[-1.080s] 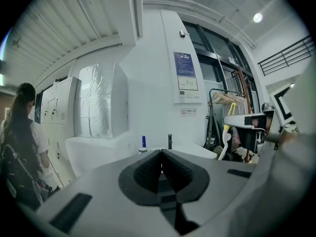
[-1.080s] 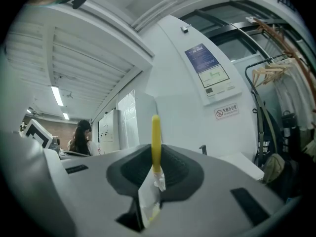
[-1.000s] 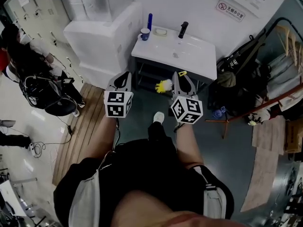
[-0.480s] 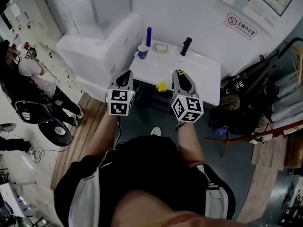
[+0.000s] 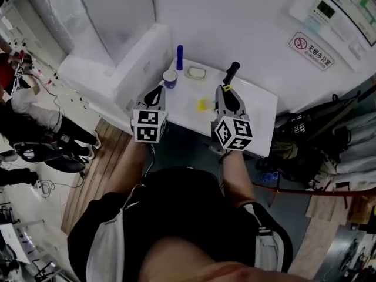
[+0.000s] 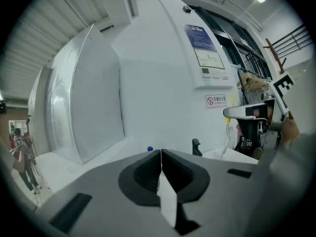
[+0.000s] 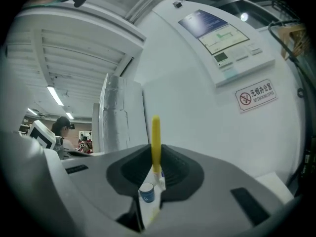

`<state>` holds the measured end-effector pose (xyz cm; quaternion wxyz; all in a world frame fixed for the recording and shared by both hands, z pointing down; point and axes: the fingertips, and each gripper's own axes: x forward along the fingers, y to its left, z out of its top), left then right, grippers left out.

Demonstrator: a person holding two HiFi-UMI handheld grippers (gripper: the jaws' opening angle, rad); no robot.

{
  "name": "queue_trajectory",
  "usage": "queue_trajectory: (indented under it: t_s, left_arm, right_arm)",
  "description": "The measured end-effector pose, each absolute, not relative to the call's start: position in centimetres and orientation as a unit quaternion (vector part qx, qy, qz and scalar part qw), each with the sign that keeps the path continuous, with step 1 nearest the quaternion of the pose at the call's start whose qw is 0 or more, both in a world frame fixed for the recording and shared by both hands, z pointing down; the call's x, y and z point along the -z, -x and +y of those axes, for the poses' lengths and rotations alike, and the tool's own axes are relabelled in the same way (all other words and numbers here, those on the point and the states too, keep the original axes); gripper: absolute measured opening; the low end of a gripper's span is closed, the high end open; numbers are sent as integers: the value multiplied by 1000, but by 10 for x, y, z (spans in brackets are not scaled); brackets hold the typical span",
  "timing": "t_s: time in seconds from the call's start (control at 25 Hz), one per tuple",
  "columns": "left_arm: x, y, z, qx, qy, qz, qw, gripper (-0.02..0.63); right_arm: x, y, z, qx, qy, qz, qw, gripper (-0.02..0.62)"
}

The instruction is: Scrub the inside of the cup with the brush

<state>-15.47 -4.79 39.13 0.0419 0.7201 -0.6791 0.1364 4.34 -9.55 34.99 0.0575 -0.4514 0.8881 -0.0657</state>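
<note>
White bench [image 5: 258, 107] against the wall carried the blue cup [image 5: 170, 79], upright near its left rear corner. Yellow brush [image 7: 155, 137] was pinched in the right tool [image 5: 225, 93], well apart from the cup. Left tool [image 5: 155, 94] was pressed together, empty. Likely the approach step; next move calls for steadying the cup, then lowering bristles inside.

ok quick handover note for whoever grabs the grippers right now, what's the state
Left gripper: shut, empty.
Right gripper: shut on the yellow brush.
Blue cup: upright on the white table, near its far left corner, ahead of the left gripper, untouched.
Done: brush in hand.
Left: take hold of the cup, put the brush inside, scrub.
</note>
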Motion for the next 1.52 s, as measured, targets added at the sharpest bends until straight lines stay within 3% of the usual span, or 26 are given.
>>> queue_trajectory:
  t_s: [0.48,0.52,0.56,0.6,0.84,1.12,1.52]
  left_arm:
    - [-443,179,-121,-178,-742,-642,76,20]
    - [-452,179,-128,-188,-749,-630,78,85]
    - [-461,179,-133,-200,-756,-618,80,219]
    - [-471,180,-138,-215,-760,-607,82,275]
    - [-529,200,-173,-282,-763,-572,105,323]
    - [-589,209,-210,-316,-774,-526,154,359]
    - [-632,209,-242,-326,-794,-484,168,390]
  right_arm:
    - [-382,-9,-148,88,446,891,15,57]
    - [-386,-9,-152,90,448,889,11,57]
    - [-390,-8,-155,92,451,888,7,57]
    - [-394,-8,-158,94,455,886,2,57]
    - [-411,-9,-177,101,479,872,-21,57]
    - [-427,-17,-197,107,502,857,-50,57]
    - [-444,-17,-212,116,527,838,-82,57]
